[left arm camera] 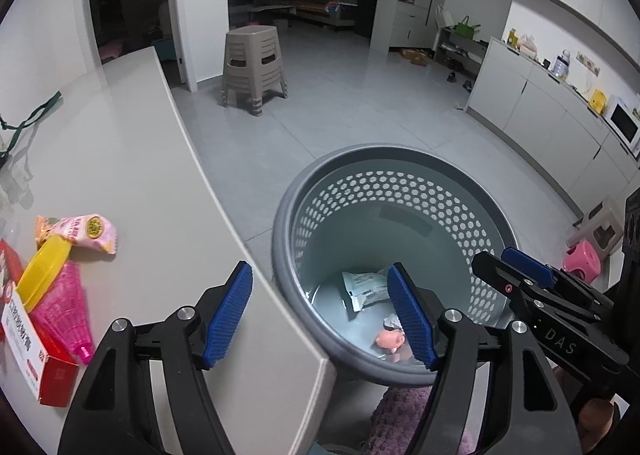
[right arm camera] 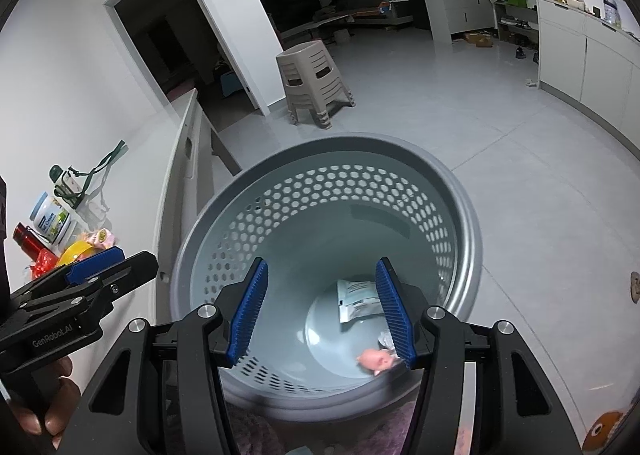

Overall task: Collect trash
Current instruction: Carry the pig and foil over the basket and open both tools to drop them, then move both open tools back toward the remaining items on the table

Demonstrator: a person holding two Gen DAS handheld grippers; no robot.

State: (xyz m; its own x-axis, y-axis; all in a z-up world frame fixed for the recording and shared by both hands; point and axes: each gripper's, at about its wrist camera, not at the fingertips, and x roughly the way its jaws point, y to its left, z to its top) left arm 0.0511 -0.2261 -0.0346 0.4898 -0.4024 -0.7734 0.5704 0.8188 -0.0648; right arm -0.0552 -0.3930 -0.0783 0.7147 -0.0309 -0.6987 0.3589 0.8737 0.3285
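While both jaws stand apart and empty, the left gripper (left arm camera: 320, 315) and right gripper (right arm camera: 322, 313) are held above the basket (right arm camera: 460, 191), where a packet (right arm camera: 356, 301) and pink toy (right arm camera: 374, 360) lie.

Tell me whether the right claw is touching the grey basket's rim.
Apart. The right wrist view shows the right claw open and empty above the grey basket; its blue pads frame the interior without meeting the rim.
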